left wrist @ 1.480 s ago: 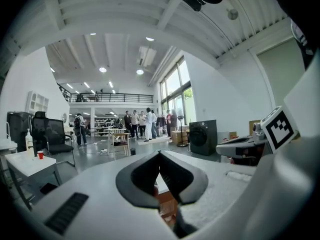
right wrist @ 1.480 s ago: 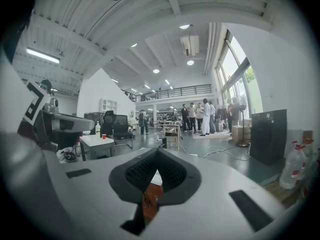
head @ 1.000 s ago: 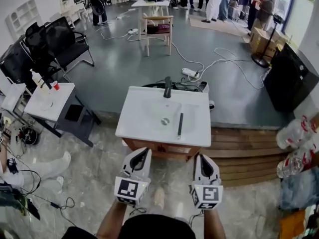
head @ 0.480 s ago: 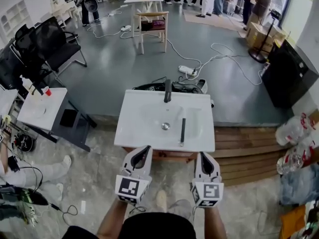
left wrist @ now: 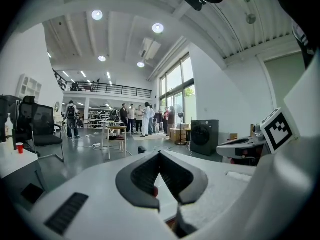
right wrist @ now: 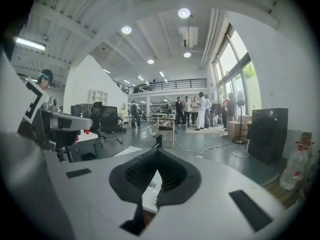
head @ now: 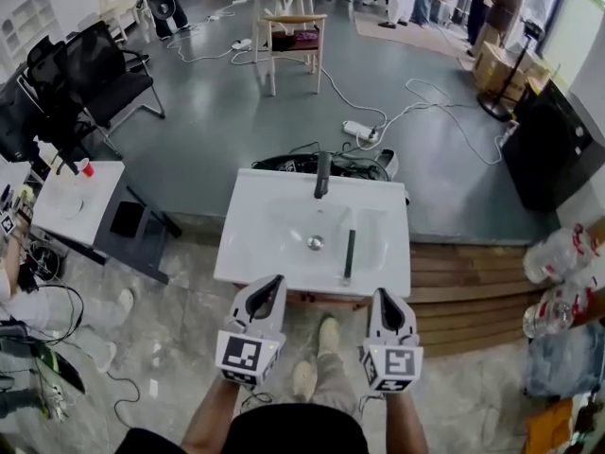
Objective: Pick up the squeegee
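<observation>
Pretty bright overall, round ceiling lights (left wrist: 157, 28) and big windows (right wrist: 239, 79) doing the work, heavy fisheye warping with dark corners, soft focus.

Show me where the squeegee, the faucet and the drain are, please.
squeegee (head: 349, 253): head view, middle of its long dark body.
faucet (head: 322, 174): head view, middle of its dark spout.
drain (head: 315, 243): head view, centre of the metal ring.

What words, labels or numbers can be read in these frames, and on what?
No readable text anywhere.
Left cube, right cube: black-and-white square patterns, no letters.
Bottles: red labels, too blurred to read.
</observation>
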